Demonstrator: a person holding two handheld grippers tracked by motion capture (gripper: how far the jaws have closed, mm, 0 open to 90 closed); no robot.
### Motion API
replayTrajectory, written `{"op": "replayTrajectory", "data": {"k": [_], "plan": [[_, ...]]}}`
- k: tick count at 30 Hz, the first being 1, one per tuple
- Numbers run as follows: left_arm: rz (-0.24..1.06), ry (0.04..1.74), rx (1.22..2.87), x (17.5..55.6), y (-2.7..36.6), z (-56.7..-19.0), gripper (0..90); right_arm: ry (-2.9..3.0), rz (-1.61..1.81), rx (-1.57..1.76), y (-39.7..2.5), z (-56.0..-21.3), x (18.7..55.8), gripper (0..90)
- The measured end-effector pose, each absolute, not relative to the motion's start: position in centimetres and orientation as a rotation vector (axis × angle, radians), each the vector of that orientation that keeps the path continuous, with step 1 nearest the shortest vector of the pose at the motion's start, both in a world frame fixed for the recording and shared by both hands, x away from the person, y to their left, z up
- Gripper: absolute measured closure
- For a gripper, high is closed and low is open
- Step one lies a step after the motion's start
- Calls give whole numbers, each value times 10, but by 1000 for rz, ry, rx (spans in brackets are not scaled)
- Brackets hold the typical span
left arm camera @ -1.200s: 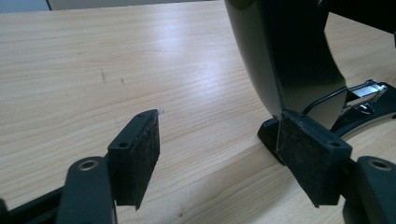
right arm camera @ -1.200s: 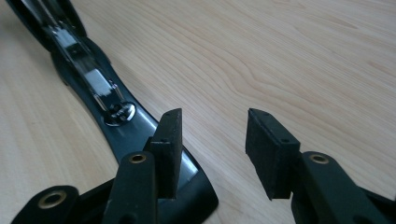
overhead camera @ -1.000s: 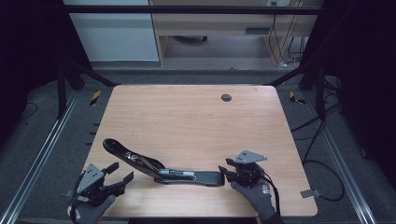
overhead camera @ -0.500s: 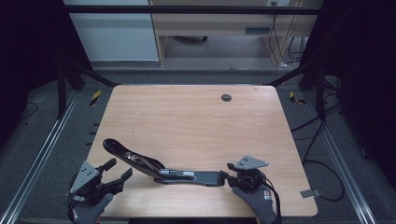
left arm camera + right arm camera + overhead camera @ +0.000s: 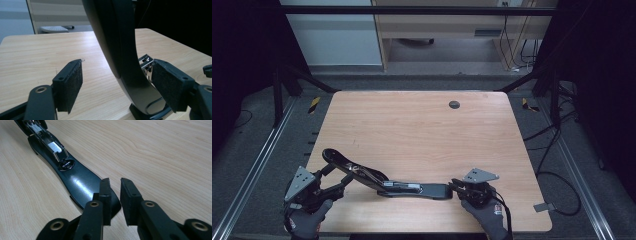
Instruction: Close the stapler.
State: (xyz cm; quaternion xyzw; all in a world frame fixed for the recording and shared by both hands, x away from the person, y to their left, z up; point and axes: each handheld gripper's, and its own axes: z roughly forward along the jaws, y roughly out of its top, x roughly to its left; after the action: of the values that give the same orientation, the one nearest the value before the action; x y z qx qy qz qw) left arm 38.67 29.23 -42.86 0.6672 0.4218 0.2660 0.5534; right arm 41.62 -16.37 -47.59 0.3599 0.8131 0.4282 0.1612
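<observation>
My left gripper sits at about 7 o'clock on the table, its jaws spread wide; in the left gripper view the raised black arm of the stapler stands between the two pads, closer to the right-hand one, and I cannot tell whether that pad touches it. Compared with a second ago, this gripper has slid back toward the near edge and a little outward, while the gloved left hand under it has sunk lower in the high view. My right gripper rests at about 5 o'clock, jaws drawn close with a narrow gap between them and clamped on nothing; in the right gripper view the tips hover just over the rounded near end of the stapler base. It too has pulled back slightly toward me since the earlier frame, with the right hand lower at the edge. The long black stapler lies flat along the near side of the table, opened out, its base pointing toward 3 o'clock and its arm angling up toward 10 o'clock; it has kept the same place and pose. Farther out, a dark round grommet sits near the table's 12 o'clock edge.
</observation>
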Motion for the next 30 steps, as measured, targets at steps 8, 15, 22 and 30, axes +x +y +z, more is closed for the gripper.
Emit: {"op": "replayTrajectory", "data": {"k": [8, 15, 22, 30], "plan": [[645, 996, 1527, 390, 290, -421, 308, 2343, 1216, 1016, -161, -476, 416, 879], [653, 1006, 1505, 392, 290, -420, 370, 2353, 1213, 1013, -160, -477, 416, 900], [647, 1003, 1476, 389, 293, -416, 474, 2363, 1208, 1018, -157, -480, 415, 900], [636, 1008, 1451, 388, 295, -416, 552, 2380, 1215, 1019, -153, -483, 415, 900]]}}
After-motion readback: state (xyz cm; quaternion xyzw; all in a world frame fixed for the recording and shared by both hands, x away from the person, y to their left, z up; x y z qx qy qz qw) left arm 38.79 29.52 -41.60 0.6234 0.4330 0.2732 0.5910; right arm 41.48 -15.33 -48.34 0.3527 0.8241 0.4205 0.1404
